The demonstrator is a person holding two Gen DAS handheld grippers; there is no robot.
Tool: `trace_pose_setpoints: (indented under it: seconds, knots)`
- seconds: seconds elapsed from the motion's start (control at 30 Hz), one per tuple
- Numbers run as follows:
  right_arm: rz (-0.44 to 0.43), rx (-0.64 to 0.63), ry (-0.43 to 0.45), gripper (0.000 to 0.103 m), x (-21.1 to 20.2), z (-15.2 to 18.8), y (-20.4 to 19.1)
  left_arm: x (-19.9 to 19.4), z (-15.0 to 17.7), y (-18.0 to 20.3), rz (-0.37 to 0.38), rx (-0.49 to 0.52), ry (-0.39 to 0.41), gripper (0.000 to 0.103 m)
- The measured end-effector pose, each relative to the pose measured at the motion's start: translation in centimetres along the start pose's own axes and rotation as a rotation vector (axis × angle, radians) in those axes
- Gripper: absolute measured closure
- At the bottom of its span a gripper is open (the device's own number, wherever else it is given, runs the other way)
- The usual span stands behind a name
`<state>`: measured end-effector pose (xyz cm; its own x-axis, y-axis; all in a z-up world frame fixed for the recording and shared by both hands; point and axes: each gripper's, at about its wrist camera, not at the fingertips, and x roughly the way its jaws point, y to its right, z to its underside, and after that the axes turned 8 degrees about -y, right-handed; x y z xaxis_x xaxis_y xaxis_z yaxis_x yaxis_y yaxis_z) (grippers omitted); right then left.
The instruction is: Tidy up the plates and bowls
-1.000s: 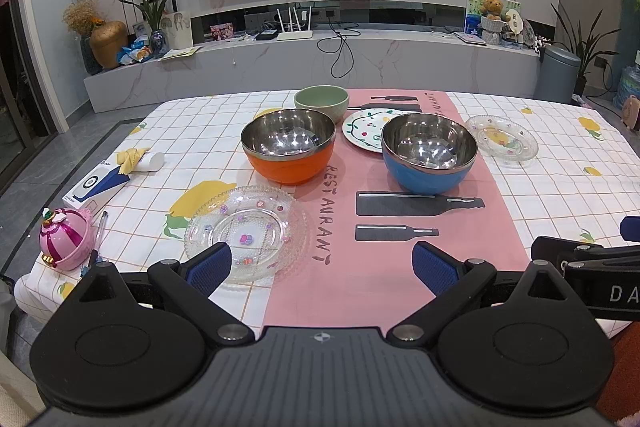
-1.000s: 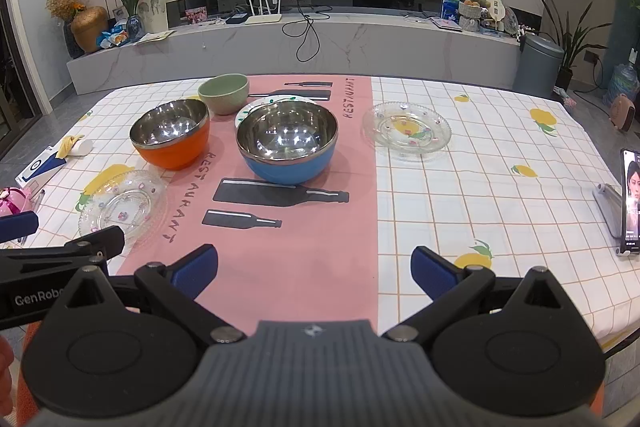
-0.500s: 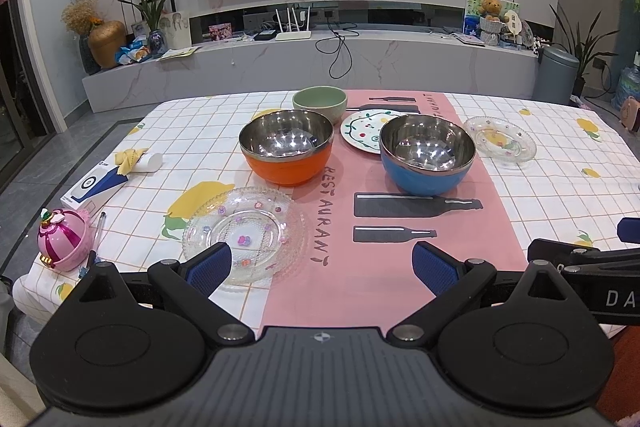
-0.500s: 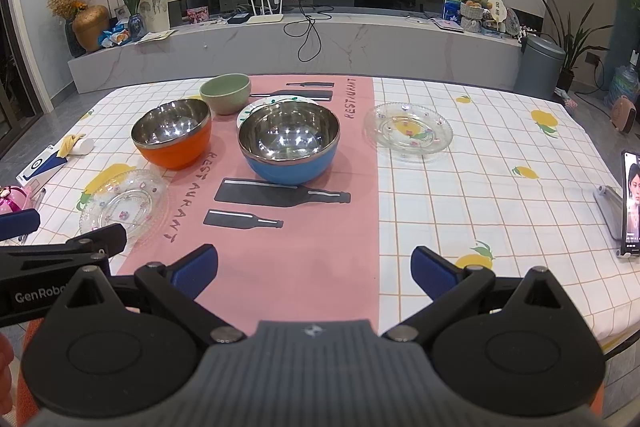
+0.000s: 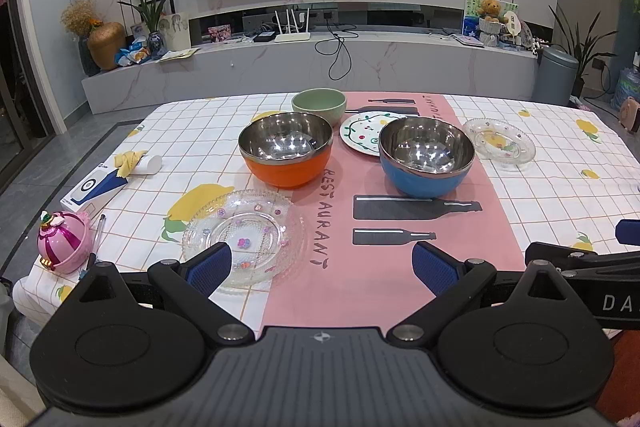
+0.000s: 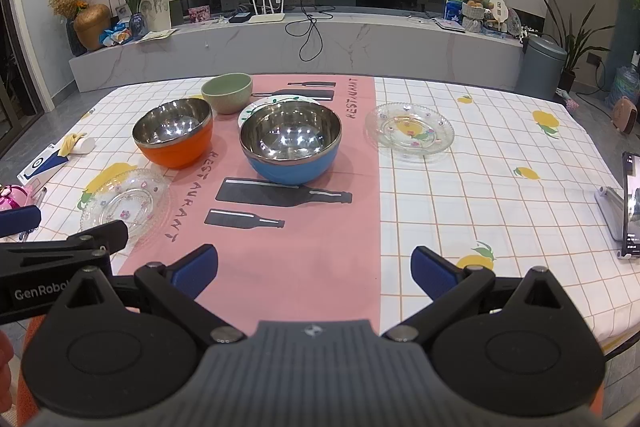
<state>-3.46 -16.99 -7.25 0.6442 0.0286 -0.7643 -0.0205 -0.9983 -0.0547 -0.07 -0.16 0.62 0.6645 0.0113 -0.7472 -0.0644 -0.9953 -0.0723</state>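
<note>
my left gripper (image 5: 320, 263) hangs over the near edge of the table, its blue-padded fingers spread wide with nothing between them. my right gripper (image 6: 314, 269) hangs the same way just beside it, fingers wide apart and empty.

on the pink runner (image 5: 384, 267) stand two steel-lined bowls: the orange bowl (image 5: 286, 149) at the runner's left edge and the blue bowl (image 5: 426, 157) further right, apart from each other. behind the orange bowl sits a small green bowl (image 5: 319, 103). a white plate with a vine and berry pattern (image 5: 362, 133) lies flat between the green bowl and the blue bowl; the blue bowl hides part of its near rim.

a clear glass plate with small flowers (image 5: 244, 237) lies on the checked tablecloth (image 5: 192, 147) near my left finger, which overlaps its near rim in the left wrist view. a second clear glass plate (image 5: 500, 143) lies to the right of the blue bowl, near it but apart.

at the left edge of the table are a pink round trinket (image 5: 62, 241), a pen (image 5: 97, 233) and a blue and white box (image 5: 94, 187). a phone on a stand (image 6: 628, 205) is at the right edge.
</note>
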Motion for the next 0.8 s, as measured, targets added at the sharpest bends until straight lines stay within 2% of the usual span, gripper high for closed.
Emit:
trace_pose_setpoints:
  seconds: [0.3,0.5,0.6,0.67,0.73,0.8]
  knots:
    - [0.001,-0.005,0.003,0.002,0.0,0.0,-0.2,-0.1,-0.1,-0.1,0.012,0.003,0.009,0.0]
    - [0.043,-0.037,0.05,0.003,-0.1,-0.3,-0.5,-0.8,-1.0,0.3,0.037,0.033,0.094,0.0]
    - [0.018,-0.027,0.087,0.003,-0.3,-0.7,0.0,-0.7,-1.8,0.0,0.069,0.024,0.112,0.01]
    - [0.025,-0.037,0.122,0.003,-0.2,-0.9,0.2,-0.5,-2.3,-0.2,0.084,0.014,0.115,0.013]
    - [0.04,-0.033,0.181,0.003,-0.2,-1.0,0.6,-0.1,-2.6,-0.4,0.1,0.003,0.126,0.015]
    - [0.047,-0.015,0.239,0.003,-0.2,-1.3,1.1,0.2,-3.1,-0.5,0.127,0.003,0.133,0.024]
